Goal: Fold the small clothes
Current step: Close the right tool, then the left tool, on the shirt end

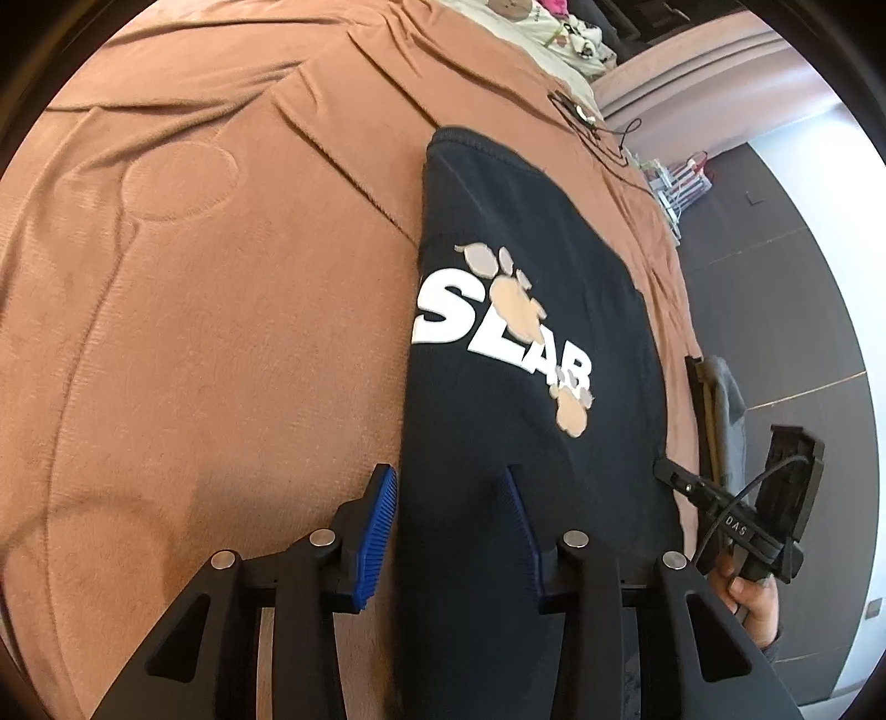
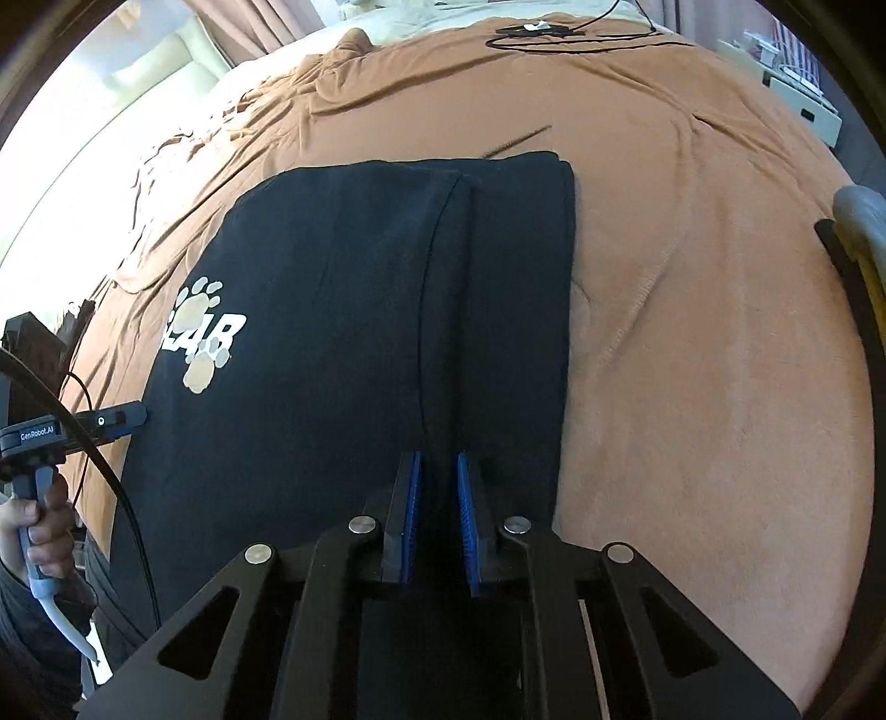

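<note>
1 bedspread, brown, covers the bed and serves as the folding surface; fills the left of the left wrist view.

1 shirt, dark, white lettering and paw prints, lies flat on the bedspread, centre of both views. Its sides look already folded inward, leaving a long narrow panel, likely ready for a fold along its length.

Left tongs, lower centre: pads parted, straddling the shirt's near left edge, no grip showing; seemingly placed to take that corner.

Right tongs, lower centre of the right wrist view: clenched on the shirt's near hem beside the folded flap, apparently to lift it.

2 hands: 1 at lower left, 1 at lower right, each holding a handle.

1 cable, upper centre, unused.
</note>
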{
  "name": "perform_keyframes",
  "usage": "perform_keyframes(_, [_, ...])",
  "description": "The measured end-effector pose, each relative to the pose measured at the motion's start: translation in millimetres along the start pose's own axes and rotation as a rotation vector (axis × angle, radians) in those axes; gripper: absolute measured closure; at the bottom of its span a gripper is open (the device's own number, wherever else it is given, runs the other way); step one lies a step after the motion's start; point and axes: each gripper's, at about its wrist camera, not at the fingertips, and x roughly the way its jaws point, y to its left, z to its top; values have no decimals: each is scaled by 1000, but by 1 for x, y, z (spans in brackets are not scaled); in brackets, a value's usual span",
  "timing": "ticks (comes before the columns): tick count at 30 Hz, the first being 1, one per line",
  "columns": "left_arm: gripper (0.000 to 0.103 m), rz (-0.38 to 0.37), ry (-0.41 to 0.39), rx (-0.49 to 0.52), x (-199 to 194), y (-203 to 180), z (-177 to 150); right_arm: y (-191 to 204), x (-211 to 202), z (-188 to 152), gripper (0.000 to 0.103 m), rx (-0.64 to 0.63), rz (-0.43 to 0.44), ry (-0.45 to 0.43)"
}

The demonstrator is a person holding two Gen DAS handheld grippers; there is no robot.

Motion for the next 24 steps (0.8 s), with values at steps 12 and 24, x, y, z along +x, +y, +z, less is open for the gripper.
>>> perform_keyframes(12, [60,11,-63,23,-9,-10,41,-40,-32,-7,31,156,171,-106])
perform_keyframes(24, [60,73,-29,57,23,-13,101,-75,13,25,31,210,280,-60])
